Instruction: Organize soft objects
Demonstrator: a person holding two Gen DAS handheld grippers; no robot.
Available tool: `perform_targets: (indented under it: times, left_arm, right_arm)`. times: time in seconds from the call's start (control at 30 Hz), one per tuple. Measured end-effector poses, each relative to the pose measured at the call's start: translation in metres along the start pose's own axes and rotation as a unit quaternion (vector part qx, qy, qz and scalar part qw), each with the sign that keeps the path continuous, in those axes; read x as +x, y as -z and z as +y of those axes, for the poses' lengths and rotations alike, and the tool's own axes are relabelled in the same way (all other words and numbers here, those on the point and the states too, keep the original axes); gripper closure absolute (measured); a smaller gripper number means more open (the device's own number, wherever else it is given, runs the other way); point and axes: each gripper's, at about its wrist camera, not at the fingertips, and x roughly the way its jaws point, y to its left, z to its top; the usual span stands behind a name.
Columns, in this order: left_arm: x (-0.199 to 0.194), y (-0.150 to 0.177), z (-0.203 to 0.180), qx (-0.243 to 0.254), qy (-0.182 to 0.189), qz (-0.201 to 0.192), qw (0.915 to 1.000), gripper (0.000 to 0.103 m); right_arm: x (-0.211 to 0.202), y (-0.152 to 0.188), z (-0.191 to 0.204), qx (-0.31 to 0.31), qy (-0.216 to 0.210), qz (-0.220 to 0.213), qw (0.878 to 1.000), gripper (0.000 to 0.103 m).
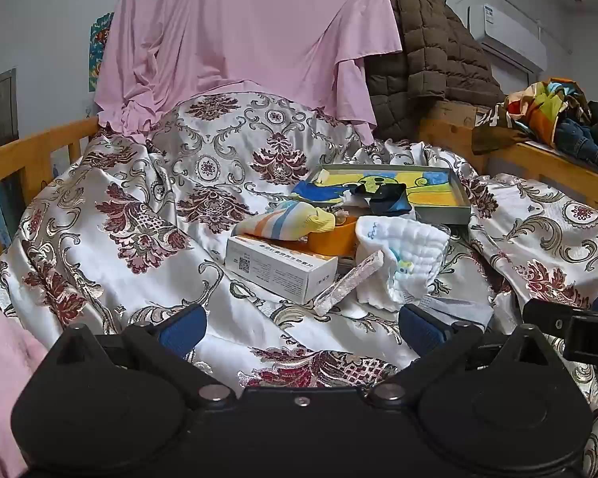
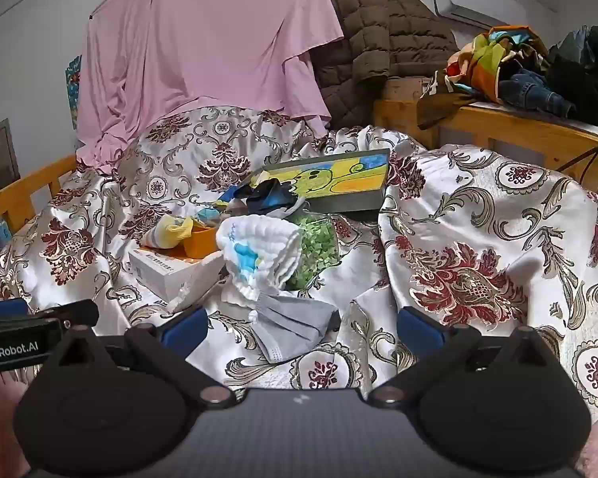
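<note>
1. Both tools hang low over the bed, empty. The left gripper [image 1: 302, 324] has its blue-padded jaws spread wide with only quilt between them; the right gripper [image 2: 302, 324] is just as wide open, with nothing held.
2. The step in hand looks like a first pick. Nearest is the flat grey pleated face mask [image 2: 295, 324], lying directly ahead of the right gripper between its open fingers, and just past it the white quilted cotton cloth with blue print [image 2: 255, 257].
3. To do it well, I would bring the right gripper down over the mask's bunched edge and close on a fold, not the flat middle, so the slippery quilt is not caught too.
4. The left gripper's closest soft piece is the same cloth [image 1: 402, 257], ahead and to its right; further ahead lies the striped orange, blue and yellow sock [image 1: 287, 221], draped on a small orange plastic tub [image 1: 333, 239].
5. Textures differ: the glossy damask satin quilt [image 1: 139, 207] is slick and rumpled, while the white cardboard carton [image 1: 279, 269] and the shallow grey tray with a yellow cartoon picture [image 1: 438, 187] are rigid and should stay put.
</note>
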Motion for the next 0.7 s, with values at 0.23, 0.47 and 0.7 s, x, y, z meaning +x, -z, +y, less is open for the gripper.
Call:
perform_targets:
  times: [0.23, 0.47, 0.7]
  left_arm:
    - [-0.0005, -0.0003, 0.0007, -0.003, 0.002, -0.004, 1.0, 0.001]
    - [-0.0009, -0.0003, 0.0007, -0.001, 0.0, -0.005, 1.0, 0.001]
    - [-0.001, -0.0003, 0.0008, 0.0, 0.0, -0.005, 1.0, 0.001]
  right_arm:
    - [-0.0001, 0.0002, 0.0001, 0.001, 0.0, 0.0, 1.0, 0.0]
    - [-0.0004, 0.0002, -0.0002, 0.002, -0.001, 0.0, 1.0, 0.0]
    - [-0.0007, 0.0004, -0.0004, 0.002, -0.001, 0.0, 1.0, 0.0]
